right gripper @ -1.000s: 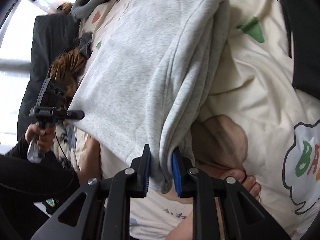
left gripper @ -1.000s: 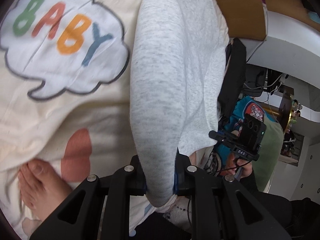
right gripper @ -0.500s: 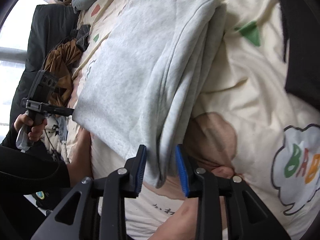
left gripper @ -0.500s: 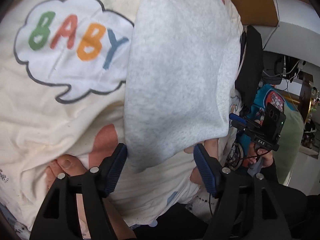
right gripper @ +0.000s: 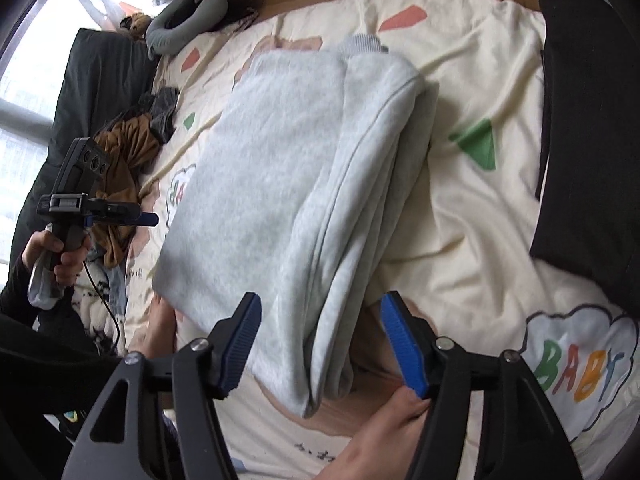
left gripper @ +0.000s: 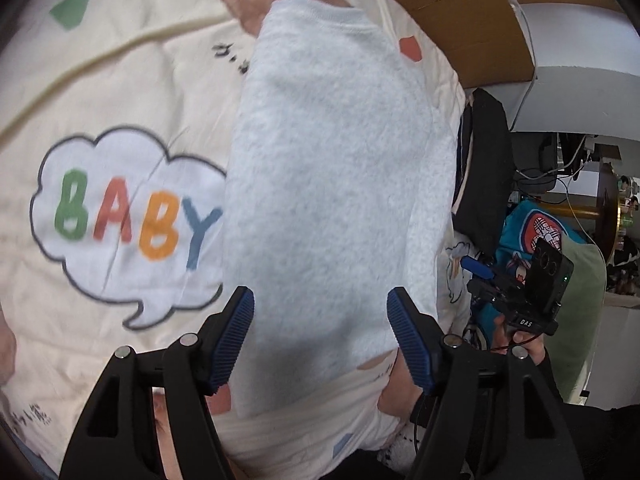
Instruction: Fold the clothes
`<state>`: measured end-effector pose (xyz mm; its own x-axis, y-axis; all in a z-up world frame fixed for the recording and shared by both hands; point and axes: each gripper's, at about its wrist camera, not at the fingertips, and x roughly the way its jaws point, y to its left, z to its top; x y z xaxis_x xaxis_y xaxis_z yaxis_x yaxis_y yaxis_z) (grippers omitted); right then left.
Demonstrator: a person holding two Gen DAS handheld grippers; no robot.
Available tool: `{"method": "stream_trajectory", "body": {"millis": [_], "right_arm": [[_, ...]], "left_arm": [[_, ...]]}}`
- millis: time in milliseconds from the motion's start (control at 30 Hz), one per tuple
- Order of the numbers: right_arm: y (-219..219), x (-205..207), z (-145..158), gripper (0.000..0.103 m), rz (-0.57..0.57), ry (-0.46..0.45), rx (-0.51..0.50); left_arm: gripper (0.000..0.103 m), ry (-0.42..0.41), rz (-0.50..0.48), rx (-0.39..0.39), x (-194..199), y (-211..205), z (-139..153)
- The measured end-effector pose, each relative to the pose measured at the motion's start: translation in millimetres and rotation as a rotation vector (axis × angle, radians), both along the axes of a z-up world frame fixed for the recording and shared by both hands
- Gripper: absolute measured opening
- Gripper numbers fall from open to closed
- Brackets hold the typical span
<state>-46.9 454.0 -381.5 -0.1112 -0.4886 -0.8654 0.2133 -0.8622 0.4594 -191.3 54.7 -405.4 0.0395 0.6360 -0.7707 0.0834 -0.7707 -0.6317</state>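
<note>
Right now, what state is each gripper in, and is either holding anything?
Left gripper: open, jaws apart over the folded grey sweatshirt, holding nothing.
Right gripper: open, jaws just widened, sweatshirt edge between them but not pinched.

You can read "BABY" in green, red, orange and blue letters inside a white speech cloud printed on the cream bedcover, at the left of the left wrist view. The same cloud sits at the lower right of the right wrist view. "DAS" stands on the handheld device at right.
</note>
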Motion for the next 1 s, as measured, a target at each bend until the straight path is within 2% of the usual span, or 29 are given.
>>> {"method": "stream_trajectory", "body": {"millis": [200,400,633,1000], "right_arm": [[2.0,-21.1,-0.4,0.071,-0.076,0.039,-0.013],[12.6,-50.5,-5.4,0.072,-0.186,0.071,-0.048],[15.1,-77.0,-20.3,0.072,-0.244,0.076,-0.064],[9.5,-108.7,-58.0,0.072,-0.256,0.039,-0.054]], "left_arm": [[0.07,0.09,-0.02,-0.042,-23.0,12.5,5.4],[0.07,0.183,0.011,-0.037,-40.5,13.7,4.8],[0.07,0.223,0.024,-0.057,-60.2,14.2,-3.6],[0.07,0.238,-0.002,-0.071,-76.1,16.8,-29.3]]}}
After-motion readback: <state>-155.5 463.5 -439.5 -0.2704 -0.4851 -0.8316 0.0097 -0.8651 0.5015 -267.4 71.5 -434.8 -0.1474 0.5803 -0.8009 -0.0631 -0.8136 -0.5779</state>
